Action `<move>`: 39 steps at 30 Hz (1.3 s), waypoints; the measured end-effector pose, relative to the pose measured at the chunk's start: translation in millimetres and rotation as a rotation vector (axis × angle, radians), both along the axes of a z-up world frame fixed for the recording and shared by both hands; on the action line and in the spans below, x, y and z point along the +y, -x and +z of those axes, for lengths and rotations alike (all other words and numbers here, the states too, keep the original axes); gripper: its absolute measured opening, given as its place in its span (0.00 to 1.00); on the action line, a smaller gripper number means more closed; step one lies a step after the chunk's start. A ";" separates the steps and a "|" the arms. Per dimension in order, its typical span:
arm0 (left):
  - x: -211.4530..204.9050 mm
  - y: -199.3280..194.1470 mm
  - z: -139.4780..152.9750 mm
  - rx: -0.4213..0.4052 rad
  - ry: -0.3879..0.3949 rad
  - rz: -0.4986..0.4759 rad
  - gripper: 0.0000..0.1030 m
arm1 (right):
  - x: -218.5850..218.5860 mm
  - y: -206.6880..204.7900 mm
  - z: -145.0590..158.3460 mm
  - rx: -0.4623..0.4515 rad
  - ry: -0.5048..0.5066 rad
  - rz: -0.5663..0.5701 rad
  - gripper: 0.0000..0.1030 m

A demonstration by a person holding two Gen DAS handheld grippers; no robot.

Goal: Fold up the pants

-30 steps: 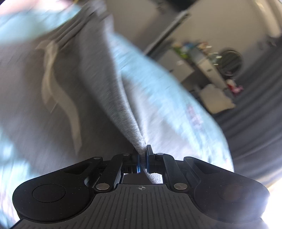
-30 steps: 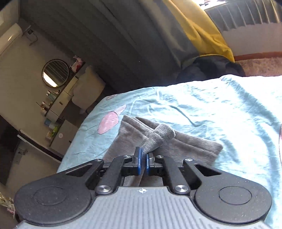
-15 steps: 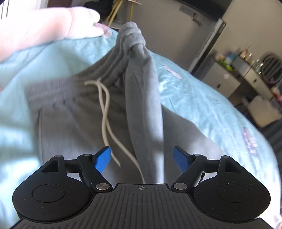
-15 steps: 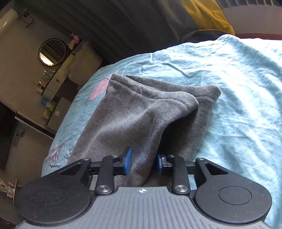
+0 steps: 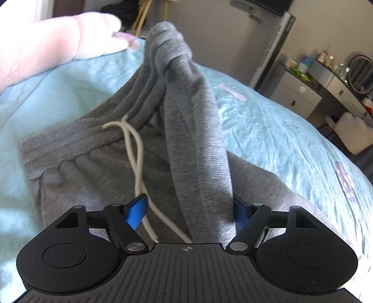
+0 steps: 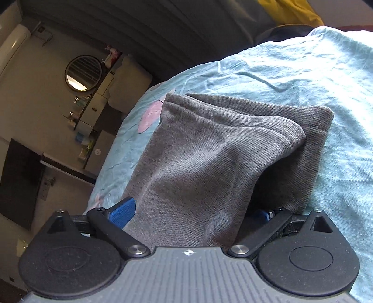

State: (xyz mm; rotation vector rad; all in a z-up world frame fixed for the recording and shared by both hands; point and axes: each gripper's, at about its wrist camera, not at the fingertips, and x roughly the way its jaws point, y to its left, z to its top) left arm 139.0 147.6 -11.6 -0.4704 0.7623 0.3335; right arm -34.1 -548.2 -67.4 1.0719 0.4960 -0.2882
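Grey sweatpants (image 5: 98,163) lie on a light blue bed sheet (image 5: 268,125). In the left wrist view the ribbed waistband faces me with a white drawstring (image 5: 137,151) hanging down, and a raised fold of fabric (image 5: 195,139) runs between the jaws. My left gripper (image 5: 188,209) is open around that fold. In the right wrist view the leg end of the pants (image 6: 209,158) lies folded in layers. My right gripper (image 6: 193,213) is open, with the cloth lying between its blue pads (image 6: 123,212).
A bare hand (image 5: 58,44) rests on the sheet beyond the waistband at upper left. A dresser with bottles and a round mirror (image 5: 359,74) stands beside the bed. Dark curtains (image 6: 163,28) and a yellow cloth (image 6: 296,11) lie beyond the bed's far edge.
Both grippers were shut on the grey fabric a second ago and have opened wide, letting it go. The pants have settled onto the bed.
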 end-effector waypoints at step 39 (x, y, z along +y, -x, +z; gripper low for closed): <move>64.8 80.0 -23.3 0.041 0.238 0.053 0.23 | -5.3 30.0 29.8 0.217 0.286 -0.028 0.09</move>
